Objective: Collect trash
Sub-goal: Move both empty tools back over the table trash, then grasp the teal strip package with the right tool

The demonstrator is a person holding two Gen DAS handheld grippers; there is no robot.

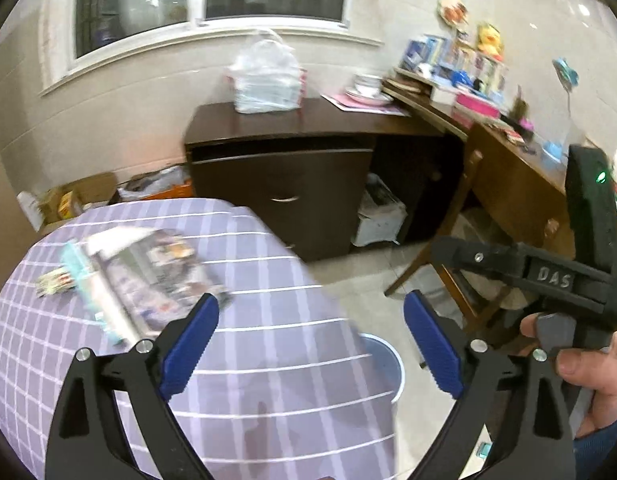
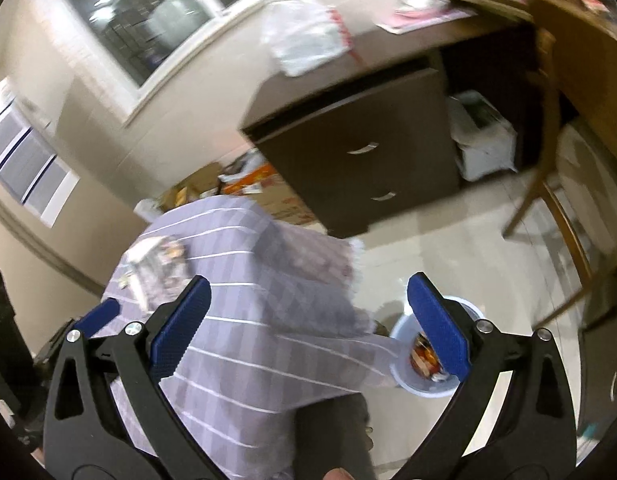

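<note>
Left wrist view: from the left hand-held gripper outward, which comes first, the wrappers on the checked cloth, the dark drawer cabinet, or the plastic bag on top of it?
1. Wrappers: nearest, on the checked cloth, left of the left hand-held gripper.
2. Dark drawer cabinet: beyond the table, centre.
3. Plastic bag: farthest, on the cabinet by the window wall.

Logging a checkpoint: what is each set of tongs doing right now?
Left tongs: open, holding nothing.
Right tongs: open, holding nothing.

Two wrist fisheyes, each looking forward and down along its own blue-padded fingers. Left view: level horizon, table close below. Right view: rolled, higher over the table. Shared: dark cabinet, bin, window.
</note>
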